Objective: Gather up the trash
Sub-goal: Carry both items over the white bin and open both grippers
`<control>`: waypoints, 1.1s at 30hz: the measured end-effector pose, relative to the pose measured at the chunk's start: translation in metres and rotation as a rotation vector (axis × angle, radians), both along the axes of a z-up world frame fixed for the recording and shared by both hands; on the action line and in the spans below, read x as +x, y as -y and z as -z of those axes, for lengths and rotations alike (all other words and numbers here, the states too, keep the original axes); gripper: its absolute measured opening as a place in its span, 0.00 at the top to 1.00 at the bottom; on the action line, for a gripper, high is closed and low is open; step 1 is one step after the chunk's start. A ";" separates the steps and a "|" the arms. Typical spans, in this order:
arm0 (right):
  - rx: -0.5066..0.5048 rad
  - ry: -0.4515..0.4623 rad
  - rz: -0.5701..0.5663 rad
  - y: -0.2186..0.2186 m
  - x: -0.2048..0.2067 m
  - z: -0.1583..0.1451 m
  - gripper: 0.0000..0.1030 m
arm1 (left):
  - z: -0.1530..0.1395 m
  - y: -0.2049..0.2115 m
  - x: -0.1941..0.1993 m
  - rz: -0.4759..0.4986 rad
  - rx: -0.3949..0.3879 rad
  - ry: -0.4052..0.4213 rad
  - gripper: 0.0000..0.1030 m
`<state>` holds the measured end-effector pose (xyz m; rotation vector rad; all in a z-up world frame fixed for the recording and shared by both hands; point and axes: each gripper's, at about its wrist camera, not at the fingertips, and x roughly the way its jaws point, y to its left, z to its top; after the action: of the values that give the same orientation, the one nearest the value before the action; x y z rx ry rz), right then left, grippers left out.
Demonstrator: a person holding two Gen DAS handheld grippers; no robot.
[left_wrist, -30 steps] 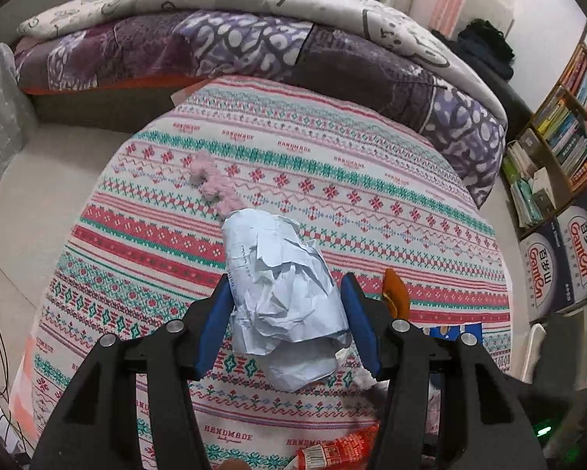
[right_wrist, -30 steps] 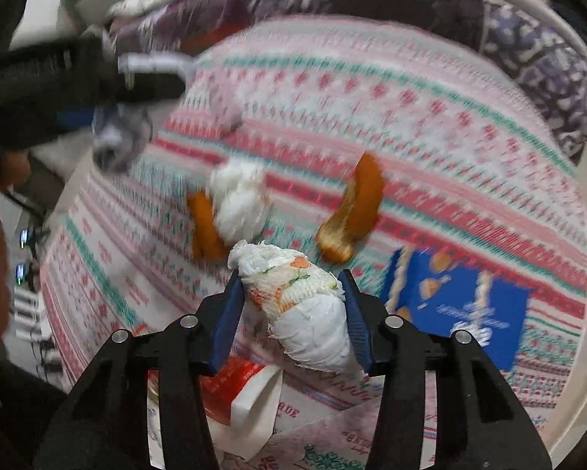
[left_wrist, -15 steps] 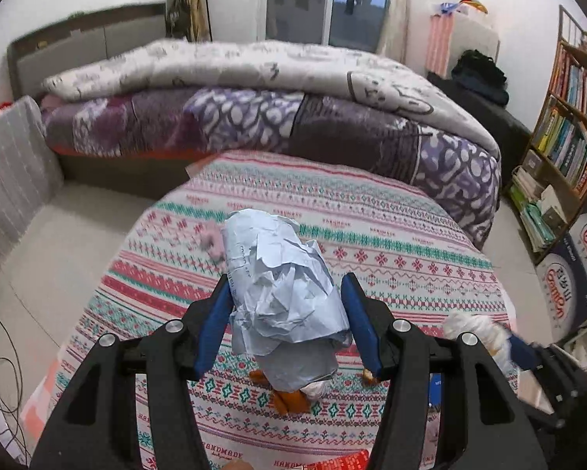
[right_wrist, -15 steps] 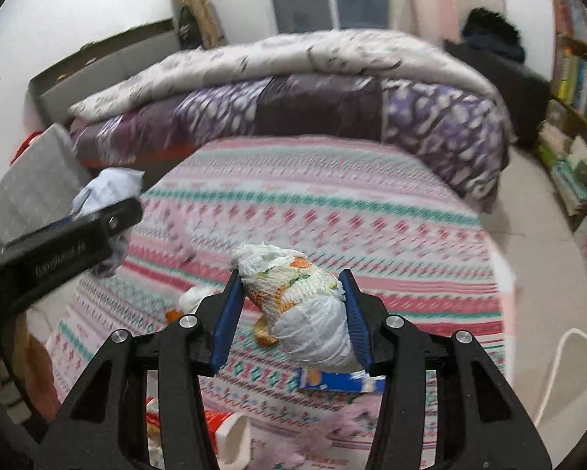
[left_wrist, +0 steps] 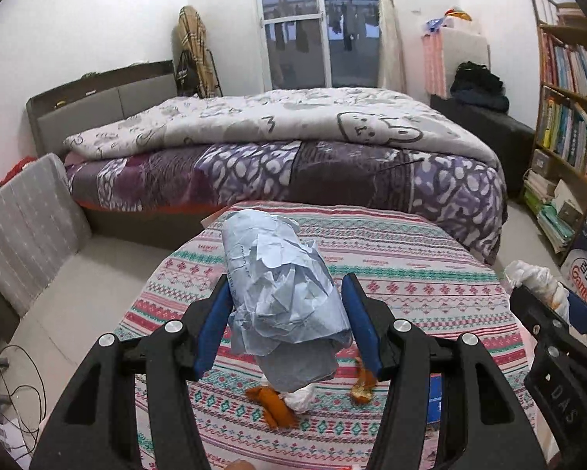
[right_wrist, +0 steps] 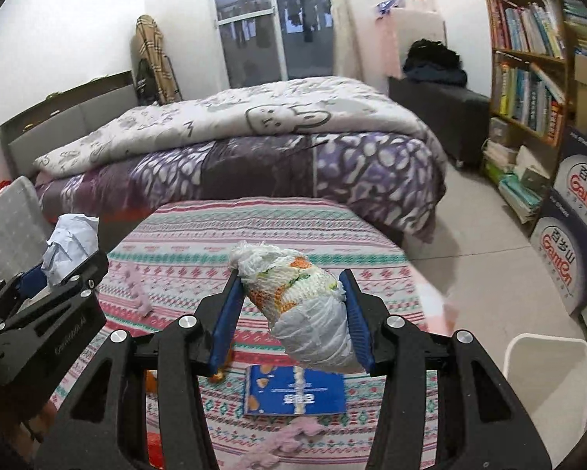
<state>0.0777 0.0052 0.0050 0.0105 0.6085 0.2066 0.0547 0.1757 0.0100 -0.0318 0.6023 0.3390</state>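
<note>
Filling gap between fingers (left_wrist: 215, 323): crumpled paper (left_wrist: 281, 297), clamped.

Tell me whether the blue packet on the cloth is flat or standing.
Flat. The blue packet lies face up on the striped cloth, its printed front showing, below the right tool.

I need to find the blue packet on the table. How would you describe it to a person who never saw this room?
Start at the round table with the striped patterned cloth in front of the bed. On its near side lies a flat blue packet with white print. It is the only blue, flat rectangle there; the pieces near it are orange peel or pink scraps.
</note>
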 end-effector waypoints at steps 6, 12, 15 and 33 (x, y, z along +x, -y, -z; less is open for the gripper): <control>0.007 0.008 0.047 0.024 -0.004 -0.005 0.54 | -0.006 0.025 0.001 0.038 0.000 0.015 0.45; 0.030 0.001 0.092 0.052 -0.007 -0.009 0.54 | -0.009 0.051 0.001 0.083 0.002 0.022 0.45; 0.038 0.000 0.121 0.067 -0.009 -0.011 0.54 | -0.009 0.063 0.002 0.102 0.000 0.021 0.45; 0.070 -0.004 0.322 0.169 -0.024 -0.017 0.54 | -0.006 0.147 0.004 0.254 0.027 0.024 0.45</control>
<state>0.0533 -0.1637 0.0220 0.1758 0.5951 -0.0847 0.0588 0.0285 0.0160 0.0666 0.5707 0.0999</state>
